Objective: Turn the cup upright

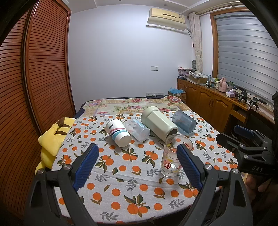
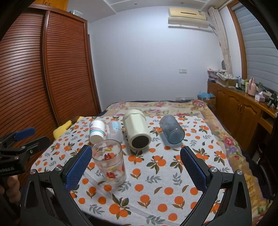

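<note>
While spread wide over the orange-print tablecloth, left tool grips nothing, blue textured pads well apart. Right tool likewise spread, empty between its blue pads, and visible at the right edge of the left wrist view. Standing upright on the desk, mouth up: clear drinking glass with red and yellow printed motifs, just beside the left tool's right pad in the left wrist view, possibly touching it, cannot tell. Seen from the right wrist, same glass close to the right tool's left pad, outside the gap. Lying on their sides farther back, in a row: white paper cup with pink and blue stripes, open mouth toward the camera; clear plastic cup with pale blue print just beside it, seemingly touching; pale green faceted tumbler with a dark opening, its mouth near the upright glass; translucent blue plastic cup at the right, apart from the tumbler. Yellow plush toy slumped off the desk's left edge. Floral bedspread behind the desk, wooden louvred wardrobe on the left, wooden cabinet cluttered along the right wall, air conditioner high above.
</note>
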`<state>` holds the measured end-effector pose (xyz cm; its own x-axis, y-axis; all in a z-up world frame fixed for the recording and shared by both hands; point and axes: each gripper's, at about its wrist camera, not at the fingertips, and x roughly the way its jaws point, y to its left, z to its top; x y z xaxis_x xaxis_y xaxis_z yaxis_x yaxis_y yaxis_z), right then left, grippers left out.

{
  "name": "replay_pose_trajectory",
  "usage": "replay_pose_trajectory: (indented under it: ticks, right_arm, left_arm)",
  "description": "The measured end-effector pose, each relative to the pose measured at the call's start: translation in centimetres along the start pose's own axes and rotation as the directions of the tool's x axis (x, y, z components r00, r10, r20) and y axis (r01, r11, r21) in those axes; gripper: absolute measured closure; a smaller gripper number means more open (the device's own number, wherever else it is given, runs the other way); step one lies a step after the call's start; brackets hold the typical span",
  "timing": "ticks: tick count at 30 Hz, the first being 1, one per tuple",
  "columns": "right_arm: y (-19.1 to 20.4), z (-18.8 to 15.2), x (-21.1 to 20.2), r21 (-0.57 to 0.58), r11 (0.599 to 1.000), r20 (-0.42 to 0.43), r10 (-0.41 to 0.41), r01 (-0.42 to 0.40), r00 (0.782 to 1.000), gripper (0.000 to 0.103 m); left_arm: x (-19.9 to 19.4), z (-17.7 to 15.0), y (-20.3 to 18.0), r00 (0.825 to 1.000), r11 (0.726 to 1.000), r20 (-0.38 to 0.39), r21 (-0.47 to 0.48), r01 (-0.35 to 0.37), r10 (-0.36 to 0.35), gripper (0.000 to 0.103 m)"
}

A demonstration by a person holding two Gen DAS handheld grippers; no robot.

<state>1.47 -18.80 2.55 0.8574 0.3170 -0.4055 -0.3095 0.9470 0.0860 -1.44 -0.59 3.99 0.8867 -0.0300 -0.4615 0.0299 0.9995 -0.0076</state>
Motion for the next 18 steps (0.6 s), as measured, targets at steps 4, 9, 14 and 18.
replay_pose_trajectory:
  ticks: [4, 9, 14, 18]
  right_arm:
    - [-0.04, 0.0, -0.04, 0.005, 1.0, -0.002, 0.002, -0.002, 1.0, 0.0]
    - [-0.14, -0.08, 0.0, 0.004, 1.0, -0.002, 0.002, -0.002, 1.0, 0.0]
    - [-0.22, -0.08, -0.03, 0.005, 1.0, -0.003, 0.004, -0.004, 1.0, 0.0]
    - [-0.33, -0.16, -0.02, 0.01, 1.0, 0.001, 0.002, -0.002, 1.0, 0.0]
  left_arm:
    - [0.02, 0.01, 0.02, 1.0, 1.0, -0.001, 0.001, 0.001, -0.001, 0.011]
    - [0.01, 0.01, 0.03, 1.0, 1.0, -0.001, 0.0, 0.001, -0.001, 0.011]
    - [0.01, 0.0, 0.03, 1.0, 1.0, 0.0, 0.0, 0.001, -0.001, 0.011]
    - [0.01, 0.0, 0.04, 1.0, 1.0, 0.0, -0.001, 0.0, 0.0, 0.011]
